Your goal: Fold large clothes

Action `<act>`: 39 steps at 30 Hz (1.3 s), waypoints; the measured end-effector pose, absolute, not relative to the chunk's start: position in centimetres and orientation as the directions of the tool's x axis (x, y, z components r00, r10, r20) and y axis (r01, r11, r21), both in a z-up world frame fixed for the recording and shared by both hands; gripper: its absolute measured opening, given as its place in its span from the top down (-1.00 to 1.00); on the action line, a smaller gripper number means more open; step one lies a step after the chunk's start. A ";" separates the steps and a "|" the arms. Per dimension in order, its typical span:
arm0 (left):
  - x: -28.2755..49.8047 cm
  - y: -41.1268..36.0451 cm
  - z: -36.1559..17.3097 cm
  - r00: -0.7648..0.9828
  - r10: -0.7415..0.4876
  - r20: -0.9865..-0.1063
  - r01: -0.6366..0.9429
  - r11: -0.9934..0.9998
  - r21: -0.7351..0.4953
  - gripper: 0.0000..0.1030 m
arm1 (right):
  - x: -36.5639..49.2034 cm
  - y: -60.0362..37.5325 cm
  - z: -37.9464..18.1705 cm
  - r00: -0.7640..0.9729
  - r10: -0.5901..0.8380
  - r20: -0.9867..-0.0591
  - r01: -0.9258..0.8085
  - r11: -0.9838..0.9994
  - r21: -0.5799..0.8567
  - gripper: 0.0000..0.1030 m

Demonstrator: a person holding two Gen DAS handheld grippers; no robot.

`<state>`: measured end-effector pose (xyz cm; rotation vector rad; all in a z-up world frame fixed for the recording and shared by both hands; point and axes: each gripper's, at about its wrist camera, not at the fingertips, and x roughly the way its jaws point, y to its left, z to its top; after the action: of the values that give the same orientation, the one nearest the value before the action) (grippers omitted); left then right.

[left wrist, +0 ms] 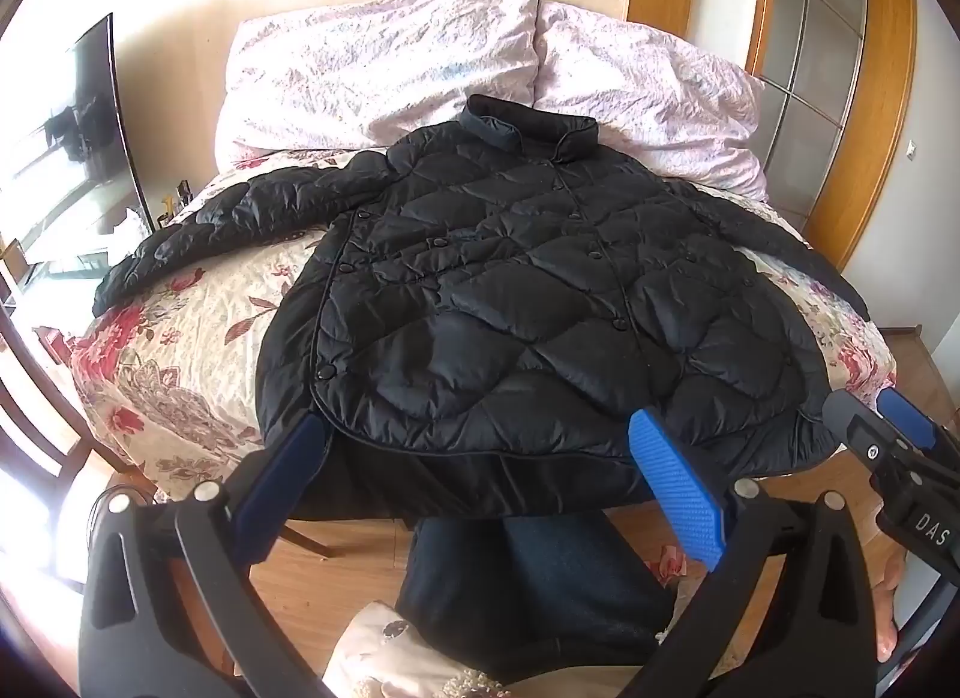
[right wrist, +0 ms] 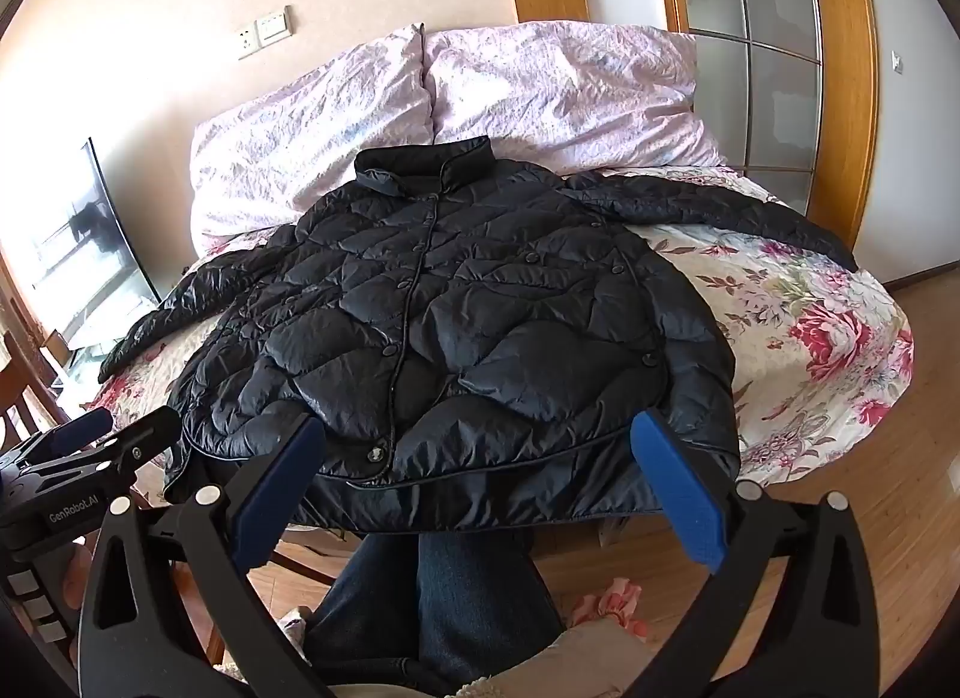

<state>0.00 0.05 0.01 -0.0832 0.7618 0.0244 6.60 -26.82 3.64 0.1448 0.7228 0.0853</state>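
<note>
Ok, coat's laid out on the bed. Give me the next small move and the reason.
Probably bring the left gripper over to the left sleeve and take its cuff, to fold it across the body. The black coat lies flat and buttoned, both sleeves spread wide, and both grippers, the right gripper too, are open and empty near the hem.

Bed (left wrist: 180, 350) with floral cover: black quilted jacket (left wrist: 510, 302) lies flat, collar toward head edge, hem overhanging foot edge. Two pillows (left wrist: 384, 62) at head edge.
</note>
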 end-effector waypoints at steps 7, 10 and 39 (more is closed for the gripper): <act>0.0 0.0 0.0 0.726 0.000 -0.687 -0.052 0.997 -0.055 -0.96 | 6.7 -26.8 3.6 0.748 0.126 -0.652 -0.026 0.987 0.161 -0.97; 0.0 0.0 0.0 0.726 0.002 -0.688 -0.053 0.997 -0.053 -0.96 | 6.6 -26.7 3.6 0.749 0.125 -0.650 -0.027 0.987 0.159 -0.97; -0.1 0.2 0.2 0.726 0.001 -0.688 -0.054 0.997 -0.055 -0.96 | 6.6 -27.1 3.7 0.752 0.125 -0.647 -0.027 0.987 0.159 -0.97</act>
<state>-0.13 0.21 0.16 -0.0730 0.7583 0.0304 6.65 -27.15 3.71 0.1429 0.7156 0.0830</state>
